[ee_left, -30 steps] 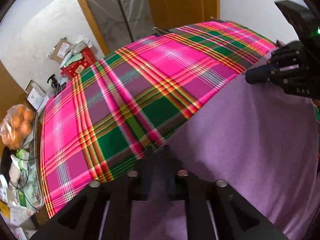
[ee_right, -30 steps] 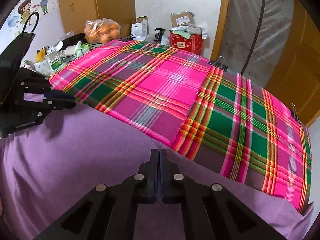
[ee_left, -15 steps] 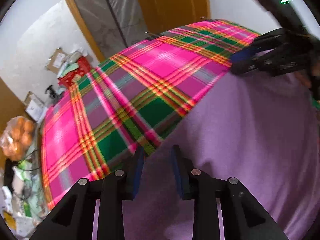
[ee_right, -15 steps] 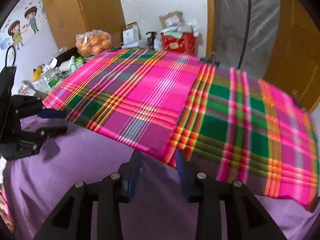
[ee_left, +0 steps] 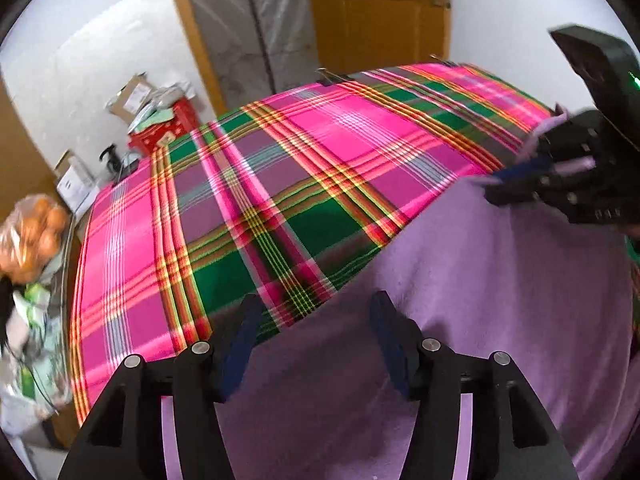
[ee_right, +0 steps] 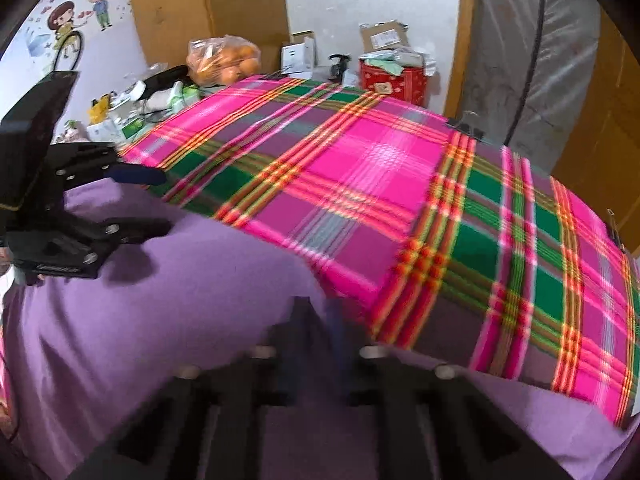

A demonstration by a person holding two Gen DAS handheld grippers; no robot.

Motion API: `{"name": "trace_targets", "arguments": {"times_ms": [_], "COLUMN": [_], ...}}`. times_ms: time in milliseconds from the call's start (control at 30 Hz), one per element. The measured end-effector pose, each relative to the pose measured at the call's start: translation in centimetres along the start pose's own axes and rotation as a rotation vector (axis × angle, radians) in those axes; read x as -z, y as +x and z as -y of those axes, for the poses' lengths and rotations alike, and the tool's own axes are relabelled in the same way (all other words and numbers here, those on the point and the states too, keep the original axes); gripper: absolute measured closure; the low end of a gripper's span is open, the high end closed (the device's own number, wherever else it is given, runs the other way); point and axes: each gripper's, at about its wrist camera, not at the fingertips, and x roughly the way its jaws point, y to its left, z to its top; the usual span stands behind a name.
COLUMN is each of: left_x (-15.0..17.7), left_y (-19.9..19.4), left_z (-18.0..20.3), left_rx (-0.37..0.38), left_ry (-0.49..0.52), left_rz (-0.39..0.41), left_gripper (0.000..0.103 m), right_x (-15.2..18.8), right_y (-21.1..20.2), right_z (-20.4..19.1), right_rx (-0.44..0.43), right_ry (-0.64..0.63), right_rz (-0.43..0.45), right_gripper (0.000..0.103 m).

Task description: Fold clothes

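A purple garment lies spread over the near side of a table covered by a pink and green plaid cloth. My left gripper stands wide open at the garment's far edge, with fabric under its gap. My right gripper is blurred, its fingers nearly together on the garment's far edge. In the left wrist view a bit of purple fabric shows between them.
A bag of oranges, small boxes and a red box crowd the table's far left end. Binder clips pin the plaid cloth along its far edge. A wooden door stands behind.
My left gripper went from shut to wide open. My right gripper opened half a second ago and has since closed back down on the garment's edge.
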Motion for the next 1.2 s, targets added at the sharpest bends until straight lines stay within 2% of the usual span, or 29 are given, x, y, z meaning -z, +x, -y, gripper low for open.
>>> {"name": "trace_targets", "arguments": {"times_ms": [33,67,100,133,167,233,300,533,733,833,967,1067,1200], "left_x": [0.0,-0.1,-0.1,-0.2,-0.2,-0.4,-0.7,-2.5,-2.3,-1.8,0.1,2.0,5.3], "left_y": [0.0,0.1,0.1,0.0,-0.1,-0.1,0.2,1.6,1.8,1.2,-1.0,-3.4,-6.6], "left_z": [-0.1,-0.1,0.0,0.3,0.8,2.0,2.7,2.1,1.0,0.3,-0.9,-1.3,-0.9], "left_rx": [0.005,0.010,0.029,0.035,0.013,-0.057,-0.090,-0.118,-0.154,-0.157,-0.136,-0.104,-0.044], "left_ry": [-0.008,-0.017,-0.011,0.006,0.034,0.110,0.155,0.115,0.070,0.032,-0.065,-0.150,-0.258], "left_rz": [0.000,0.000,-0.002,-0.005,-0.003,0.007,0.009,-0.003,-0.018,-0.050,-0.065,-0.058,-0.063], "left_gripper": [0.044,0.051,0.061,0.066,0.070,0.071,0.087,0.088,0.088,0.087,0.087,0.087,0.087], "right_x": [0.0,0.0,0.0,0.0,-0.2,-0.6,-1.0,-2.4,-2.9,-3.0,-1.5,0.7,4.6], "right_y": [-0.1,-0.2,-0.3,-0.4,-0.6,-0.5,-0.1,1.3,2.4,1.8,-2.0,-5.5,-8.2], "right_z": [-0.2,-0.4,-0.6,-0.7,-0.8,-0.7,-0.7,-0.4,-0.6,-0.1,0.5,-0.2,-3.5], "right_rx": [0.008,0.015,0.023,0.031,0.039,0.061,0.084,0.165,0.221,0.196,0.125,0.022,-0.151], "right_ry": [-0.004,-0.008,-0.011,-0.015,-0.012,-0.007,-0.006,-0.003,-0.010,0.037,0.130,0.172,0.129], "right_rz": [0.002,0.004,0.006,0.008,0.020,0.031,0.034,0.046,0.038,0.014,0.043,0.074,0.031], "right_gripper": [0.095,0.096,0.096,0.096,0.096,0.096,0.097,0.096,0.094,0.092,0.092,0.091,0.091]}}
